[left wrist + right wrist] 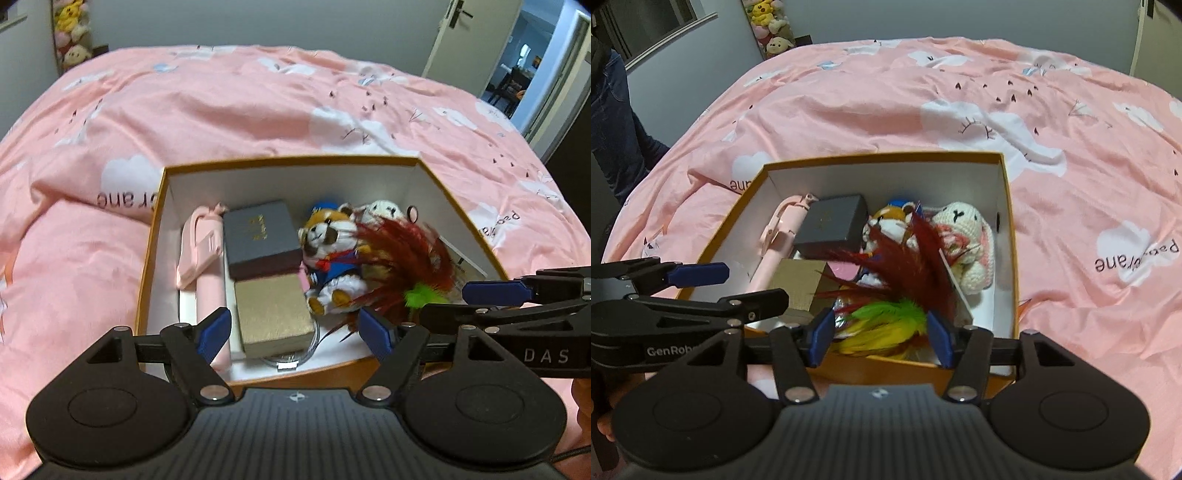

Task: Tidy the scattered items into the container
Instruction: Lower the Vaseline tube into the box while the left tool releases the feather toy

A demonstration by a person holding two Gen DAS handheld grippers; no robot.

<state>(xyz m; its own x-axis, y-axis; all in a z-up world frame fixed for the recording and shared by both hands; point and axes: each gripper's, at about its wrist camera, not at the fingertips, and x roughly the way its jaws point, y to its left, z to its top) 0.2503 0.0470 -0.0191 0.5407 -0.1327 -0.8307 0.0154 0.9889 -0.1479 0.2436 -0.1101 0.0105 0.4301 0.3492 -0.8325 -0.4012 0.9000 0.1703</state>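
Right gripper (879, 334) is spread wide at the near rim of the orange box (882, 157), gripping nothing; the feather toy (905, 280) sits dead ahead between the fingers, green-yellow tuft nearest, red plumes fanning up and away. Left gripper (295, 328) is also released and empty, over the gold box (273, 314), feathers off to its right. Toy is already inside, beside the raccoon plush (332, 251); right hand is closer.

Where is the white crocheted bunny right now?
The white crocheted bunny lies inside the orange cardboard box on the pink bed, in its far right corner in the right wrist view, beside the brown raccoon plush and behind the red feathers.
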